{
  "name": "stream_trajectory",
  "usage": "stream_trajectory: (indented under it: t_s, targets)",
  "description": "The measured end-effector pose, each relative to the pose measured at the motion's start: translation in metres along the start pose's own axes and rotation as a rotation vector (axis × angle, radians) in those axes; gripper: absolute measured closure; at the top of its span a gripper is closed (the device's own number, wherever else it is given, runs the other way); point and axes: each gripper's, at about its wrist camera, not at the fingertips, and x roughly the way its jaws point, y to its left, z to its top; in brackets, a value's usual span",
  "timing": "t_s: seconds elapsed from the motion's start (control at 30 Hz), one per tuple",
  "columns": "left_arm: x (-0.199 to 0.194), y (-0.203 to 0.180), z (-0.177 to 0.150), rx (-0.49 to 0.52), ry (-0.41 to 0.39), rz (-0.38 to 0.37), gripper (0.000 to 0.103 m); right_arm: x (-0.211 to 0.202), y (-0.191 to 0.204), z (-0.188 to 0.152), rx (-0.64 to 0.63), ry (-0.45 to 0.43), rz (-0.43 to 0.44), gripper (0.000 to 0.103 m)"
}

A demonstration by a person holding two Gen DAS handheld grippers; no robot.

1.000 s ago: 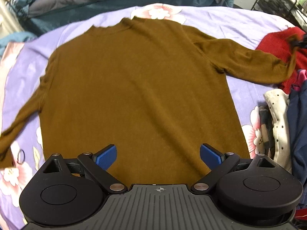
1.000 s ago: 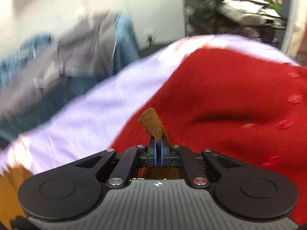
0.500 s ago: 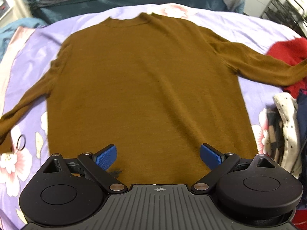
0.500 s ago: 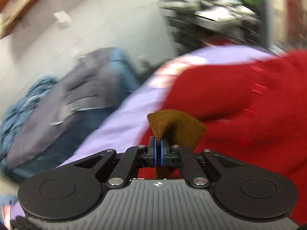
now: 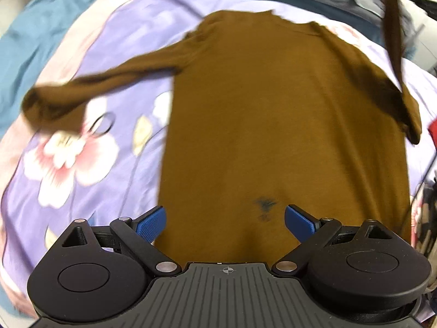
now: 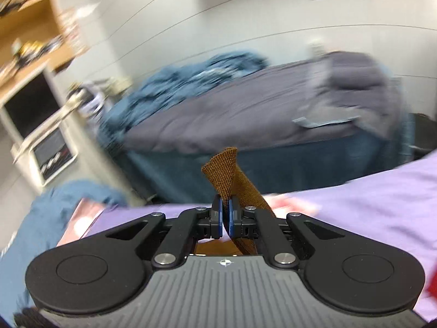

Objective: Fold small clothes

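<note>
A brown long-sleeved sweater (image 5: 273, 114) lies flat on the purple flowered bedsheet (image 5: 90, 169), neck far, hem near. Its left sleeve (image 5: 90, 87) lies spread out to the left. Its right sleeve (image 5: 393, 35) is lifted up at the far right. My left gripper (image 5: 225, 220) is open and empty, just above the hem. My right gripper (image 6: 224, 213) is shut on the brown sleeve cuff (image 6: 222, 175) and holds it in the air above the bed.
A black hair tie (image 5: 102, 125) lies on the sheet left of the sweater. A red garment (image 5: 433, 128) and other clothes lie at the right edge. Grey and blue bedding (image 6: 245, 109) is piled beyond the bed. A wooden shelf (image 6: 32, 27) stands far left.
My right gripper has lifted the right sleeve off the red garment and swung it up and leftwards. My left gripper has shifted, so the sweater now shows more to the right.
</note>
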Motion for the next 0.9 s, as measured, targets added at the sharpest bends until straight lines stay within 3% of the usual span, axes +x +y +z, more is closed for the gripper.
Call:
stream_trajectory:
  t_s: [0.13, 0.23, 0.4, 0.47, 0.5, 0.53, 0.57, 0.63, 0.7, 0.8, 0.9]
  targets:
    - [0.008, 0.028, -0.011, -0.052, 0.024, 0.016, 0.000, 0.037, 0.067, -0.027, -0.067, 0.095, 0.073, 0.097]
    - [0.014, 0.043, -0.013, -0.070, 0.042, 0.016, 0.000, 0.055, 0.102, -0.054, -0.133, 0.162, 0.082, 0.097]
    - [0.020, 0.057, -0.001, -0.067, 0.034, 0.001, 0.000, 0.080, 0.133, -0.092, -0.160, 0.264, 0.097, 0.097]
    - [0.023, 0.059, 0.007, -0.054, 0.030, -0.003, 0.000, 0.092, 0.136, -0.103, -0.172, 0.283, 0.083, 0.090]
    - [0.023, 0.059, 0.011, -0.047, 0.026, -0.005, 0.000, 0.097, 0.136, -0.109, -0.166, 0.297, 0.081, 0.084]
    - [0.024, 0.060, 0.016, -0.040, 0.018, -0.007, 0.000, 0.102, 0.135, -0.113, -0.146, 0.324, 0.099, 0.061]
    - [0.024, 0.060, 0.020, -0.034, 0.006, -0.006, 0.000, 0.102, 0.133, -0.116, -0.118, 0.343, 0.138, 0.047]
    - [0.023, 0.061, 0.030, -0.026, -0.029, -0.001, 0.000, 0.091, 0.122, -0.117, -0.089, 0.324, 0.175, 0.047]
    - [0.022, 0.063, 0.041, -0.020, -0.073, -0.005, 0.000, 0.072, 0.106, -0.116, -0.066, 0.263, 0.128, 0.042]
    - [0.021, 0.062, 0.061, -0.022, -0.173, -0.017, 0.000, 0.046, 0.064, -0.114, -0.006, 0.218, 0.030, 0.039]
    - [0.031, 0.051, 0.086, -0.007, -0.246, -0.054, 0.000, 0.029, 0.012, -0.115, -0.013, 0.233, -0.157, 0.041]
